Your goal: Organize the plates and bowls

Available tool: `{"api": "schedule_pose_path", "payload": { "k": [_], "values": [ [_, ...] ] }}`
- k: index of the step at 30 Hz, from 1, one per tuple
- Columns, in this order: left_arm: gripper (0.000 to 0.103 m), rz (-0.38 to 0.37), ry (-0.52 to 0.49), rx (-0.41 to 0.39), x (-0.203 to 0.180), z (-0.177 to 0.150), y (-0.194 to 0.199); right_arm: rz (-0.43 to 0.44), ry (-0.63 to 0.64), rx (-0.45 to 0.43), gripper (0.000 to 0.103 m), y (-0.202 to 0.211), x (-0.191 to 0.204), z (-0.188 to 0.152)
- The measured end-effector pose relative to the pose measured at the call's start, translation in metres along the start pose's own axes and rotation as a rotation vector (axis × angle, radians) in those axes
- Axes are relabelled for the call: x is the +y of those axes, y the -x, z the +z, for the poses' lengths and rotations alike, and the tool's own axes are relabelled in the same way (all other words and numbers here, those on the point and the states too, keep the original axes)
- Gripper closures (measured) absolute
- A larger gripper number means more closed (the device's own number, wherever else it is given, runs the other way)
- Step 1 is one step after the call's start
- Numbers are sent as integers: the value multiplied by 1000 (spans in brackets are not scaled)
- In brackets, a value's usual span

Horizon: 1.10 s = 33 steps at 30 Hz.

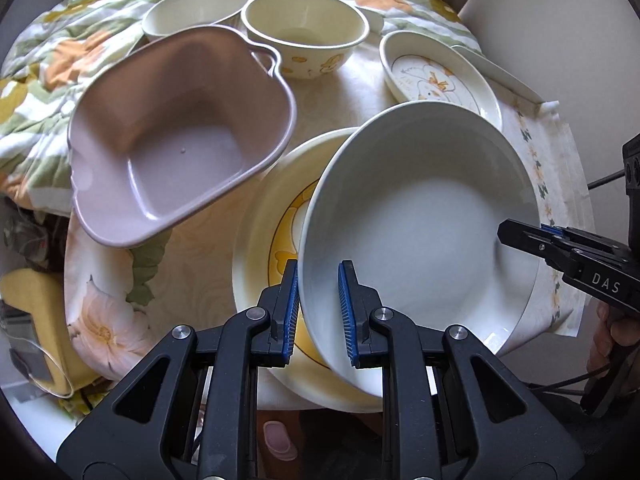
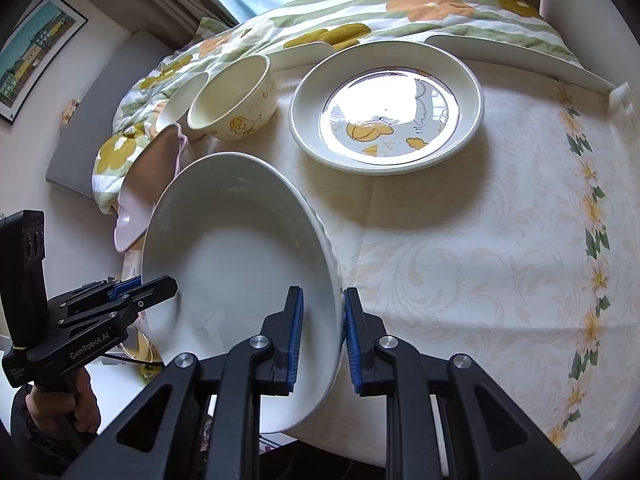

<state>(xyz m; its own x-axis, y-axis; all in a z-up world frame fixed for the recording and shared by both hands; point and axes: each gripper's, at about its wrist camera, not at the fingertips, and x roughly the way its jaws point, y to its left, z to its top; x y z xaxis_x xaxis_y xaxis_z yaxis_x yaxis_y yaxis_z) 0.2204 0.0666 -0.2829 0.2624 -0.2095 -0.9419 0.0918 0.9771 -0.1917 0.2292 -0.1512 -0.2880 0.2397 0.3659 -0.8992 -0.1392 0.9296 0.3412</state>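
Both grippers hold one white deep bowl (image 1: 420, 220) (image 2: 240, 248) by opposite rims, and it hangs tilted. My left gripper (image 1: 319, 266) (image 2: 160, 280) is shut on the bowl's near-left rim. My right gripper (image 2: 323, 294) (image 1: 516, 232) is shut on the opposite rim. Beneath the bowl lies a cream plate with a yellow picture (image 1: 260, 240), mostly covered; whether the two touch I cannot tell. A pink square bowl with handles (image 1: 180, 140) (image 2: 148, 168) sits to the left. Behind it stand two cream bowls (image 1: 196, 8) (image 1: 304, 28).
A cream plate with a duck picture (image 1: 436, 76) (image 2: 384, 108) lies at the back right on the pale flowered tablecloth (image 2: 480, 260). A floral quilt (image 1: 60, 60) bunches along the back and left. A white raised edge (image 2: 520, 56) borders the far side. A hand grips each handle.
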Motion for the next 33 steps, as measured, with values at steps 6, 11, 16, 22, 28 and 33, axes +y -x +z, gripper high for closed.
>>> {"api": "schedule_pose_path", "payload": {
  "k": [6,11,16,22,28,33],
  "values": [
    [86,31,10,13,-1,4,-13,-24,46,11,85,-8,6,1],
    [86,72,-4,12,-6,3,-18,-41,77,16,85,-12,10,0],
    [86,109,-28,12,-14,-1,-24,-66,121,8,85,-13,15,1],
    [86,180,-97,-18,-32,-4,-27,-95,137,-1,85,-14,14,-2],
    [86,274,-173,-56,-49,-8,-28,-152,207,-20,85,-15,22,-6],
    [86,389,-279,-93,-65,-17,-31,-247,318,-47,85,-20,36,-12]
  ]
}}
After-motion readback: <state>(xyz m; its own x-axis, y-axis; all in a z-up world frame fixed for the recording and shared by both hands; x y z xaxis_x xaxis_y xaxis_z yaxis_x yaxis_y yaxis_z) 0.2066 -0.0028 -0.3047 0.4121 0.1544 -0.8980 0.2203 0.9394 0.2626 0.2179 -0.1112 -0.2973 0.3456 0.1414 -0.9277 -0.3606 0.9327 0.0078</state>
